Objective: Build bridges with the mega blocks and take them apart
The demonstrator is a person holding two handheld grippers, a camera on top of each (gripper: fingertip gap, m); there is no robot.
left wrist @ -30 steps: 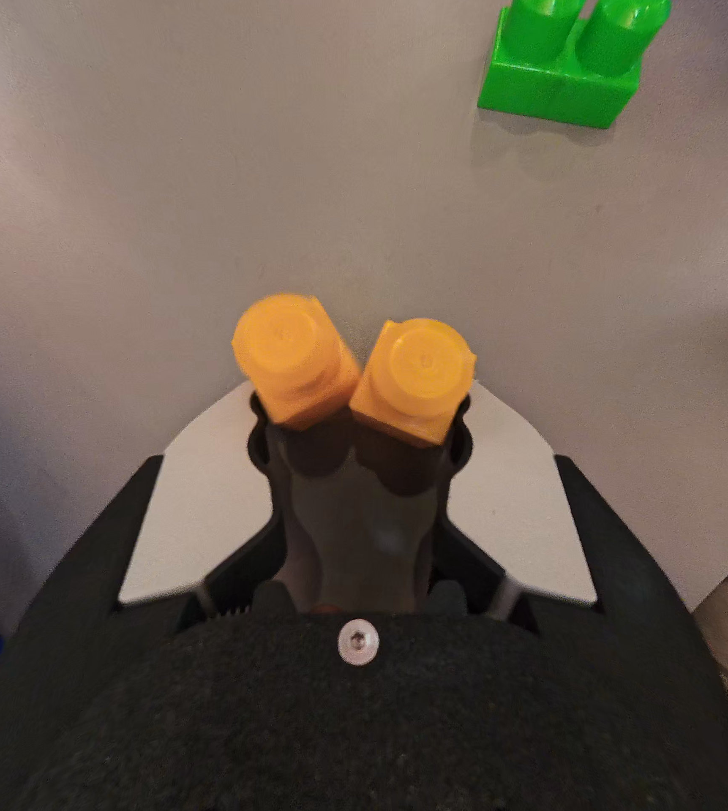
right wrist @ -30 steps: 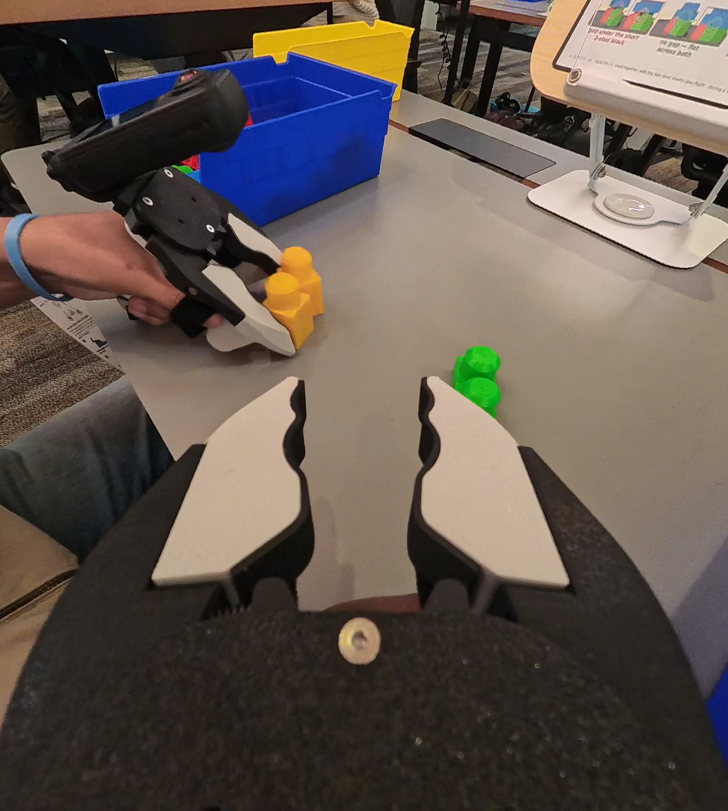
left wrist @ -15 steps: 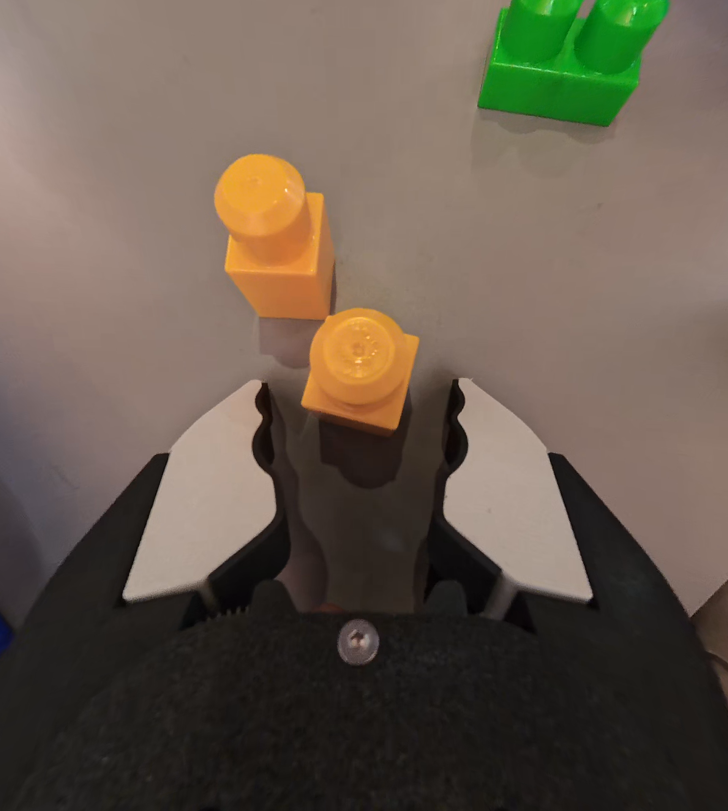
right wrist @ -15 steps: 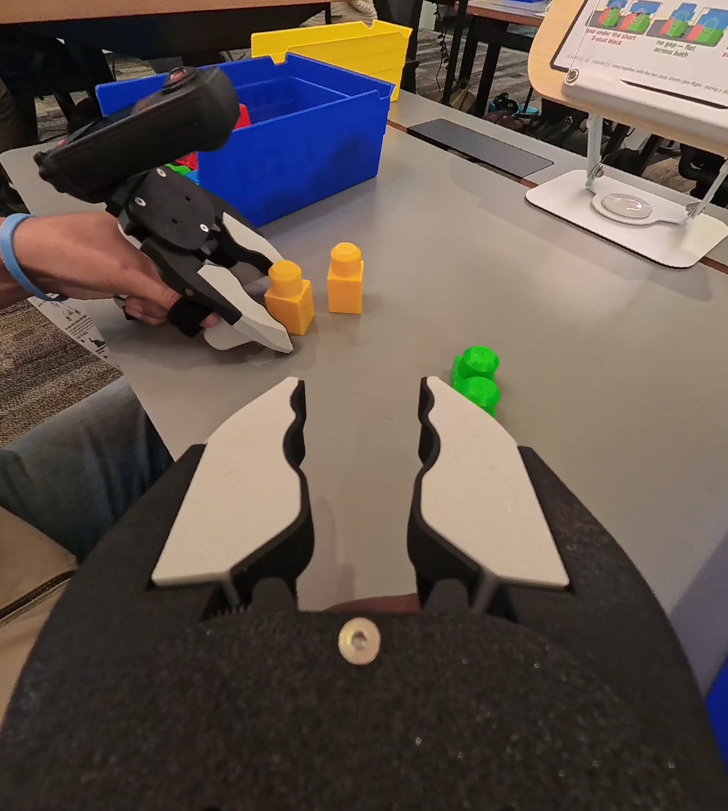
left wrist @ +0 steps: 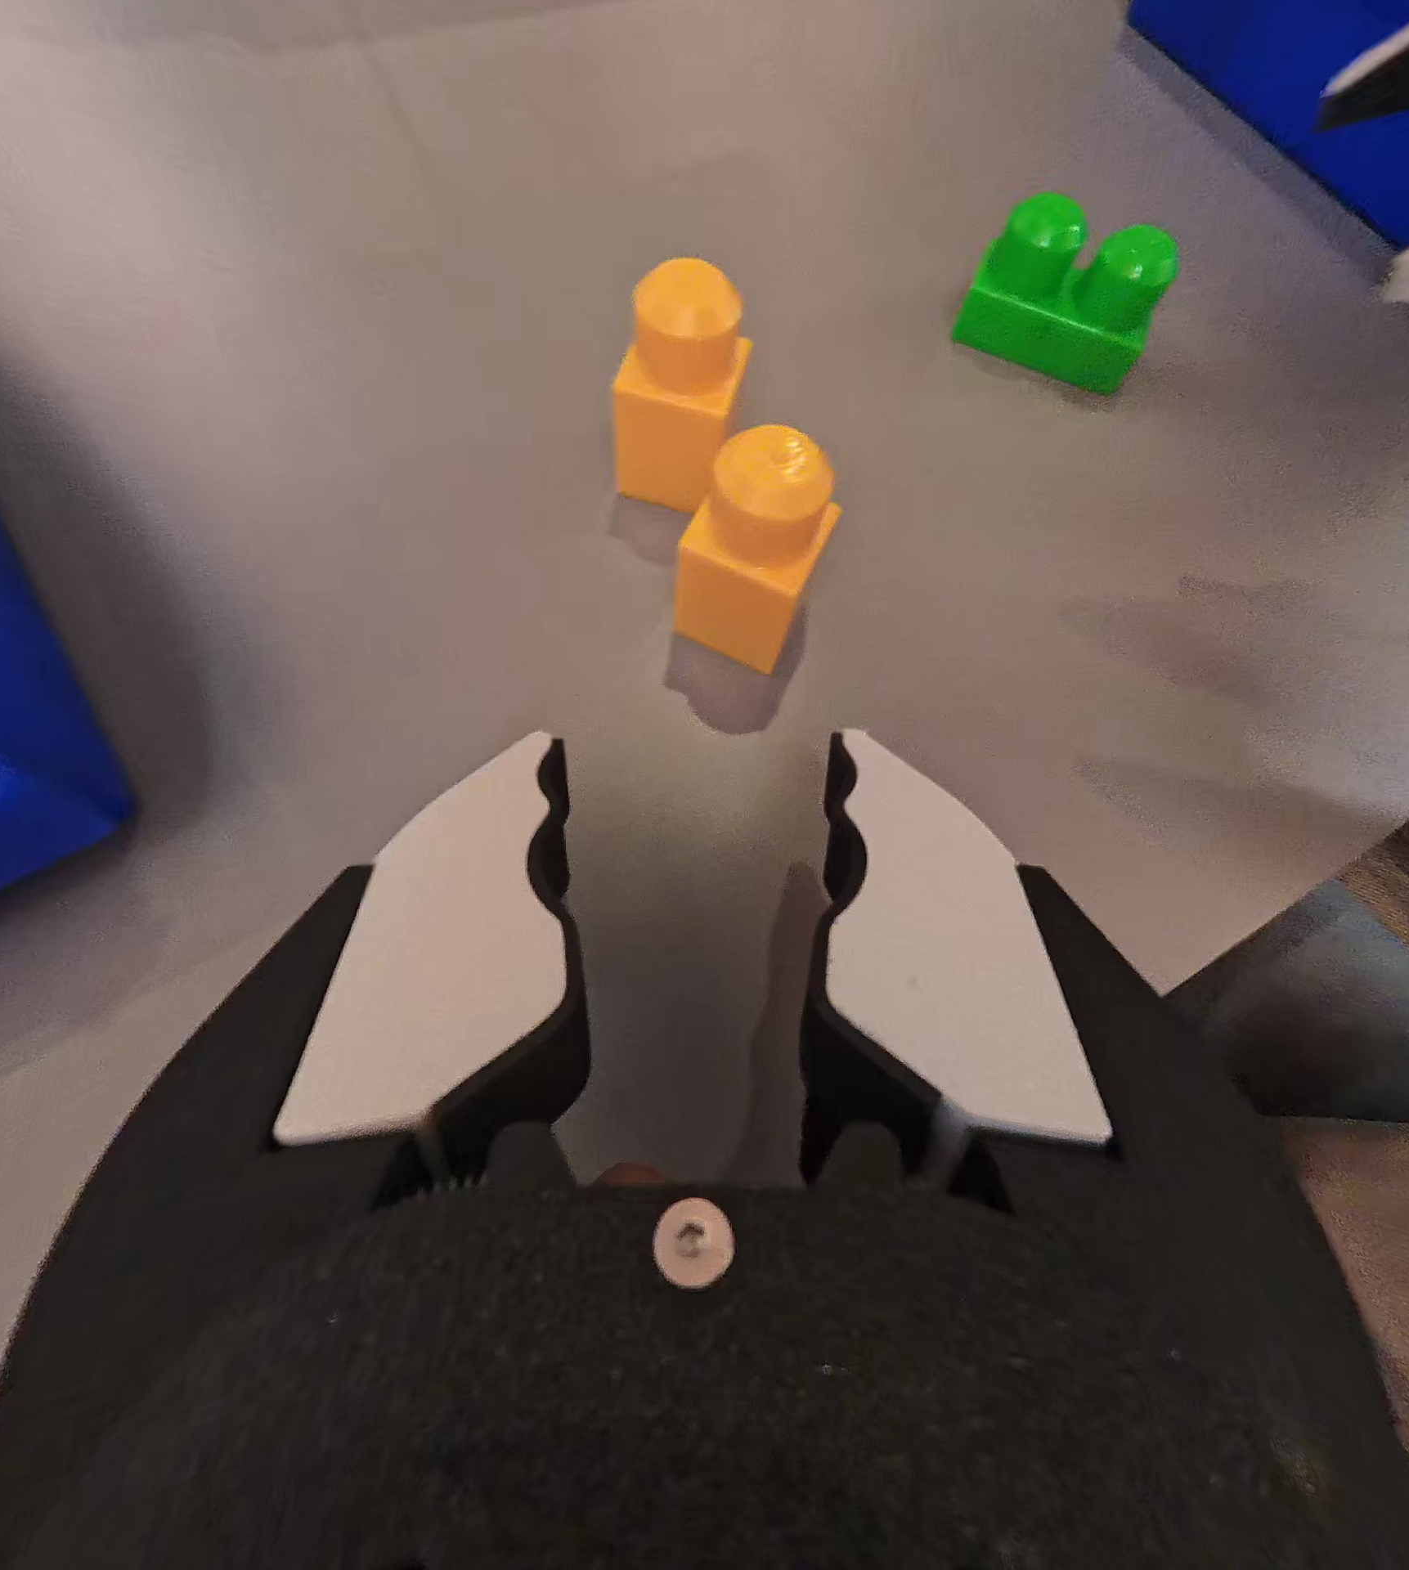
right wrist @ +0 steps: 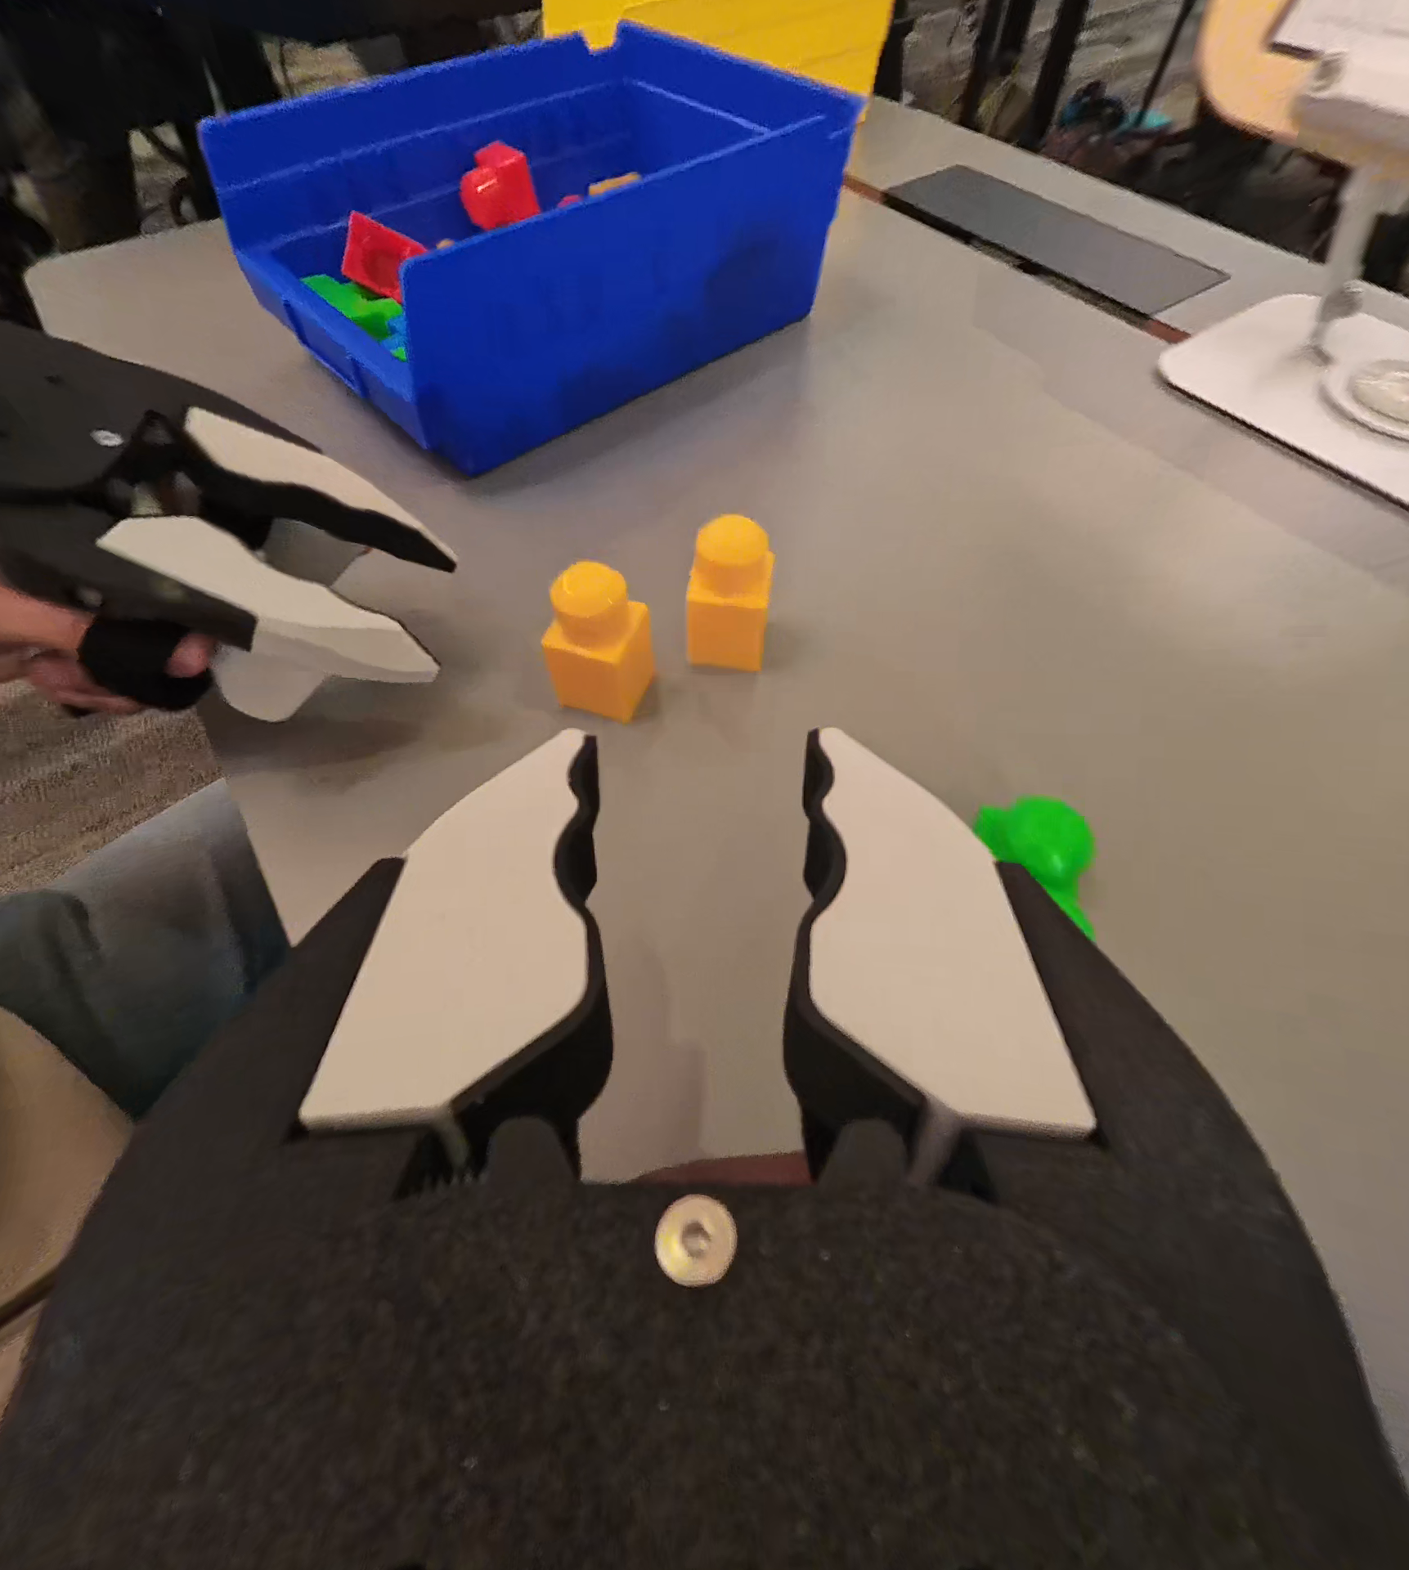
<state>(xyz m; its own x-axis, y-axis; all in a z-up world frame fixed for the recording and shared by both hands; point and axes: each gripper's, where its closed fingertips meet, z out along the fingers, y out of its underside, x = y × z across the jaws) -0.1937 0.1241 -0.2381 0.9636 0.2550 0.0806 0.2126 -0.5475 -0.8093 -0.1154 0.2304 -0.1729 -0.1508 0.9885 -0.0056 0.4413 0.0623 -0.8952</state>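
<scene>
Right wrist view alone shows blue bin [right wrist: 599,340] interior: red, green blocks piled inside; also left gripper [right wrist: 429,607] from side, jaws apart, empty. Left wrist view alone shows whole green two-stud block [left wrist: 1057,310]. Two orange one-stud blocks [left wrist: 756,552] [left wrist: 679,399] upright on grey table [left wrist: 259,425], near each other, ahead of both grippers. Right gripper [right wrist: 699,743] jaws wide, empty.

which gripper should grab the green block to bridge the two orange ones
Right, probably. The right gripper is open with the green block just beside its right finger. The left gripper, also open, faces the orange blocks, farther from it.
</scene>
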